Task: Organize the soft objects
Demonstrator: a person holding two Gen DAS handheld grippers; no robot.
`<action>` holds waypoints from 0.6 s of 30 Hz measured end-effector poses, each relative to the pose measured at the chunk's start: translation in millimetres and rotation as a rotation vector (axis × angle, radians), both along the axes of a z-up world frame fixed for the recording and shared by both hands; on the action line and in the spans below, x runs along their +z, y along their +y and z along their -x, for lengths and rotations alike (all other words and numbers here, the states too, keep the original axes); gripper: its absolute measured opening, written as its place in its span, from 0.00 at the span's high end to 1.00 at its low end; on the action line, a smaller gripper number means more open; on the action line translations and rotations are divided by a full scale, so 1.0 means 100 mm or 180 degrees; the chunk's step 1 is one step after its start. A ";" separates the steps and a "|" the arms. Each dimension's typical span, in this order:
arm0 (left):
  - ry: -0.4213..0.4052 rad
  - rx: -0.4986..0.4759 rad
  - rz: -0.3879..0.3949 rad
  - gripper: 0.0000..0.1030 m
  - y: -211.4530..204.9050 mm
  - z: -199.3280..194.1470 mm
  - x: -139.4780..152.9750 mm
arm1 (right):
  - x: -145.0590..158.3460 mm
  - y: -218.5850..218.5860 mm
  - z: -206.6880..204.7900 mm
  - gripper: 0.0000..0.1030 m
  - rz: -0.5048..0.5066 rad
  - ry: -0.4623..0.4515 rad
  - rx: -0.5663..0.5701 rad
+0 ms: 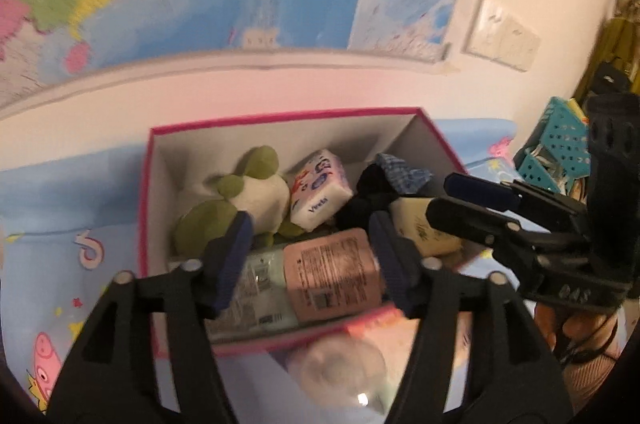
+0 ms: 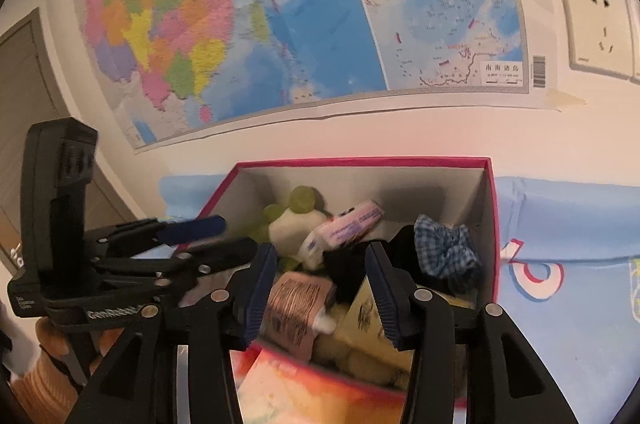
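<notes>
The soft items lie gathered in a pink-rimmed box that stands against the far wall on a blue cartoon cloth; by the look of it the box serves as the collecting point. At the far left of the box sits a green and white plush, with a tissue pack to its right, a black fabric piece and a checked scrunchie toward the far right corner, and a yellow pack at the near right. A pink pack lies at the near side of the box, over a pale green one.

The left gripper hovers over the near rim with its jaws apart. The pink pack shows between the pads in this view, but the pads do not press on it, so it reads as released. The right gripper is likewise released, its jaws spread above the near right of the box, with nothing clamped. Each gripper appears at the edge of the other's view, so the two stand close side by side.

Judgement: the pink pack is deposited and both grippers are free. A blurred pale object lies just outside the near rim; what it is cannot be told.
</notes>
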State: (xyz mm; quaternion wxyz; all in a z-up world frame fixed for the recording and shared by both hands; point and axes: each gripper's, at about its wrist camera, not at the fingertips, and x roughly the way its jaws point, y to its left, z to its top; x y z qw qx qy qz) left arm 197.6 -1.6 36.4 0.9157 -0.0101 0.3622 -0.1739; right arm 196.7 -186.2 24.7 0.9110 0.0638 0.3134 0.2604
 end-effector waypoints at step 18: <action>-0.0176 0.0444 -0.0255 0.00 0.20 1.38 -0.43 | -0.44 -0.07 1.47 0.00 0.0394 -0.0247 -0.0174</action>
